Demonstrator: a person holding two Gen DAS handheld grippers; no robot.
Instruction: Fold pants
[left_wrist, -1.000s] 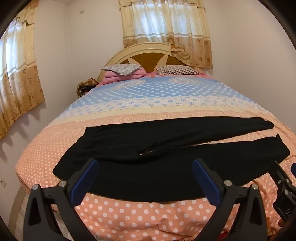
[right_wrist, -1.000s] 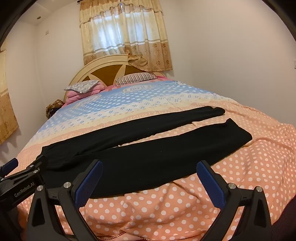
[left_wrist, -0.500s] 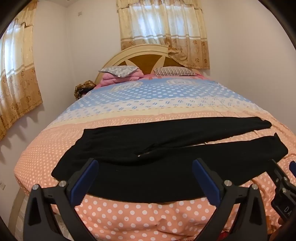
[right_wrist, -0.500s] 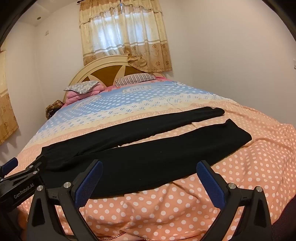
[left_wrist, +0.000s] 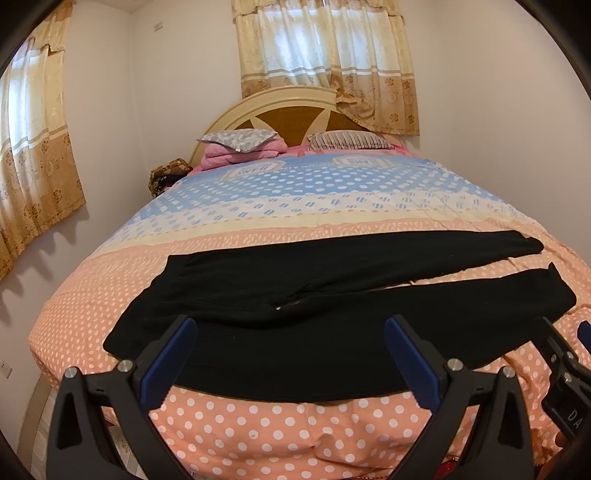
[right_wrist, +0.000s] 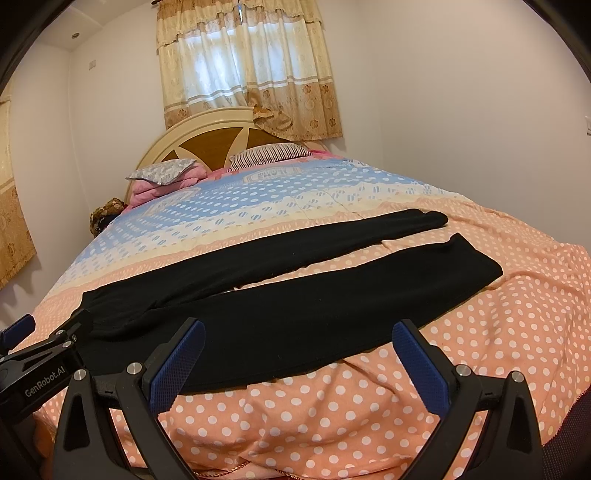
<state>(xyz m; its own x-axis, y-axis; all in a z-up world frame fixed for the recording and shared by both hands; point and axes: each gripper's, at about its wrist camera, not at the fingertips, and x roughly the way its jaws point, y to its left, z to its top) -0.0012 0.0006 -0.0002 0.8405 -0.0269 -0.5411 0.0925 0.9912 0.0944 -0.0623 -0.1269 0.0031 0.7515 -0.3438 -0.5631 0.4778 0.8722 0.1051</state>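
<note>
Black pants (left_wrist: 295, 314) (right_wrist: 295, 295) lie flat across the foot of the bed, waistband to the left, both legs stretched to the right with a thin gap between them. My left gripper (left_wrist: 290, 350) hovers open just in front of the near leg's edge, touching nothing. My right gripper (right_wrist: 299, 354) is open too, held before the near leg further right. Each gripper shows at the rim of the other's view: the right gripper (left_wrist: 565, 369) at the right edge, the left gripper (right_wrist: 40, 354) at the left edge.
The bed (left_wrist: 258, 435) has a dotted peach and blue cover (right_wrist: 480, 332). Pillows (left_wrist: 240, 140) and a pink blanket rest by the headboard (left_wrist: 288, 110). Walls close in on both sides, with curtains (left_wrist: 325, 62) at the windows. A dark bundle (left_wrist: 166, 177) sits beside the bed's far left corner.
Both views have barely shifted; the left gripper drifted slightly, and the pants lie as before. Both grippers stay open.
</note>
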